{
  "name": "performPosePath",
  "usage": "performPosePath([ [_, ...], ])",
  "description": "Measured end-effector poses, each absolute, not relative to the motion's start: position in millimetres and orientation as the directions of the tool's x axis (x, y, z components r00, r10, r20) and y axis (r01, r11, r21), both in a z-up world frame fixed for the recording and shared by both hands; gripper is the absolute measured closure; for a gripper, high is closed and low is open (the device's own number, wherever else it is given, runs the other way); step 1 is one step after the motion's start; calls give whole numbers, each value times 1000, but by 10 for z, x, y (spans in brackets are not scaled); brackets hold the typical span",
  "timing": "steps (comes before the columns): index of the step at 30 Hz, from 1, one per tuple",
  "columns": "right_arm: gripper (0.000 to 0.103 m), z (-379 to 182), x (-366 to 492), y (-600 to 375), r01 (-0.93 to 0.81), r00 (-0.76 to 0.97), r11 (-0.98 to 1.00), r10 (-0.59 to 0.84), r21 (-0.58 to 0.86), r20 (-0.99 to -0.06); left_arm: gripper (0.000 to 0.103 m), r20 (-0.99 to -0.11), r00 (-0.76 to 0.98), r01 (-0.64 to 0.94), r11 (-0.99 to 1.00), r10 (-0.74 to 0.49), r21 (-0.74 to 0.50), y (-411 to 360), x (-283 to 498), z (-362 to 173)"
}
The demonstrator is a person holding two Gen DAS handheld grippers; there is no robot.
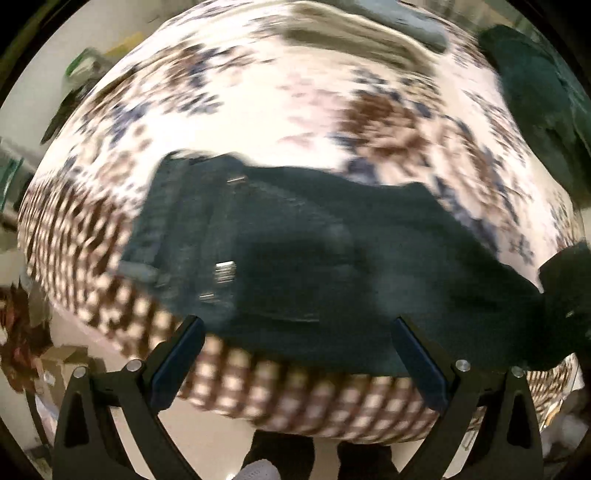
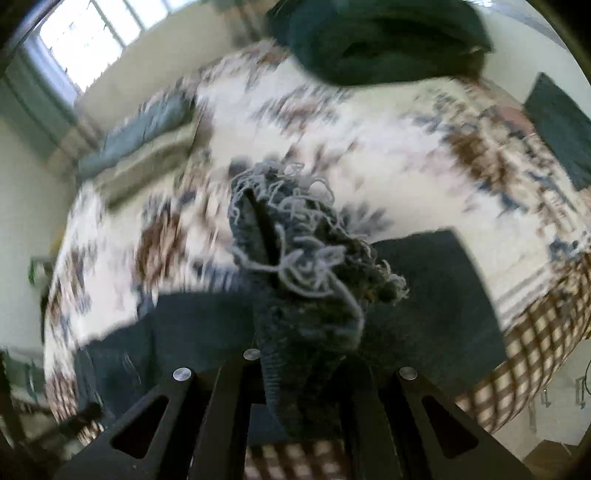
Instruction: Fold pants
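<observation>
In the left wrist view, the left claw [image 1: 297, 354] stands wide open with nothing between its fingers [image 1: 421, 365], hanging above the near edge of a bed [image 1: 280, 107] covered in a white spread with brown and blue flower patches and a checked border. The pants [image 1: 332, 258], dark jeans, lie spread across the near part of the bed, their waistband and metal button toward the left and the legs running off to the right; the picture is blurred, so finer folds cannot be made out. A dark green cloth [image 1: 535, 110] lies at the far right of the bed, and pale pillows [image 1: 354, 33] sit at the far end. In the right wrist view, the right claw [image 2: 303, 369] is closed on a frayed hem of the pants [image 2: 291, 240], the loose grey threads bunched up above its tips while the rest of the dark denim lies flat on the bed [image 2: 388, 166] beneath. The green cloth [image 2: 376, 40] is heaped at the far side, well apart from the jeans, and a window [image 2: 88, 40] shows at upper left.
</observation>
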State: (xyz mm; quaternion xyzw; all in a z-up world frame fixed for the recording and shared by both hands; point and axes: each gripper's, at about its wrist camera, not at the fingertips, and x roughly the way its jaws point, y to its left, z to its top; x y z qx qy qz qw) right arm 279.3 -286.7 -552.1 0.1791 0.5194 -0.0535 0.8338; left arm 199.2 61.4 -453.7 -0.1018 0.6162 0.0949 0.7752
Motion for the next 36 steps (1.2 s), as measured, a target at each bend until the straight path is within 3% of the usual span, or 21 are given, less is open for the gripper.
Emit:
performPosePath([
  [4, 95, -6022, 2827, -2275, 208, 345, 961, 101, 181, -933, 0, -980, 199, -337, 941, 26, -43, 1017, 1862, -4657],
  [6, 86, -6328, 2840, -2058, 208, 238, 966, 99, 150, -966, 0, -981, 192, -361, 932, 28, -44, 1187, 1795, -4717],
  [7, 77, -6412, 2835, -2032, 238, 207, 955, 127, 175, -970, 0, -982, 188, -370, 928, 27, -46, 1242, 1781, -4739],
  [9, 71, -6520, 2822, -2082, 319, 173, 904, 242, 286, -955, 0, -983, 181, -396, 917, 24, -51, 1362, 1733, -4783],
  [10, 63, -6510, 2798, -2148, 362, 196, 855, 320, 372, -927, 0, -983, 183, -406, 912, 22, -56, 1418, 1717, -4793],
  [13, 52, -6409, 2688, -2446, 469, 312, 653, 507, 594, -804, 0, -981, 191, -437, 897, 21, -66, 1541, 1668, -4797],
  [16, 39, -6246, 2689, -2575, 492, 322, 680, 438, 544, -839, 0, -981, 192, -476, 876, 15, -80, 1627, 1636, -4825],
  [22, 35, -6379, 3022, -1958, 321, 98, 890, 309, 324, -946, 0, -983, 184, -536, 840, 16, -87, 1704, 1603, -4912],
  [25, 35, -6656, 3119, -1470, 133, -58, 983, 135, 126, -989, 0, -984, 177, -532, 844, 31, -69, 1683, 1595, -4913],
  [27, 38, -6755, 3108, -1334, 74, -69, 997, 41, 36, -997, 0, -983, 178, -526, 849, 40, -61, 1673, 1595, -4894],
  [30, 95, -6707, 3091, -1480, 187, -18, 982, -3, -6, -1000, 0, -982, 181, -526, 849, 49, -55, 1681, 1593, -4865],
  [33, 96, -6595, 3085, -1718, 334, 16, 941, 60, 62, -998, 0, -981, 189, -535, 843, 55, -56, 1719, 1586, -4834],
  [36, 96, -6399, 3142, -1694, 329, 83, 942, 42, 67, -996, 0, -978, 200, -540, 840, 63, -56, 1768, 1593, -4796],
])
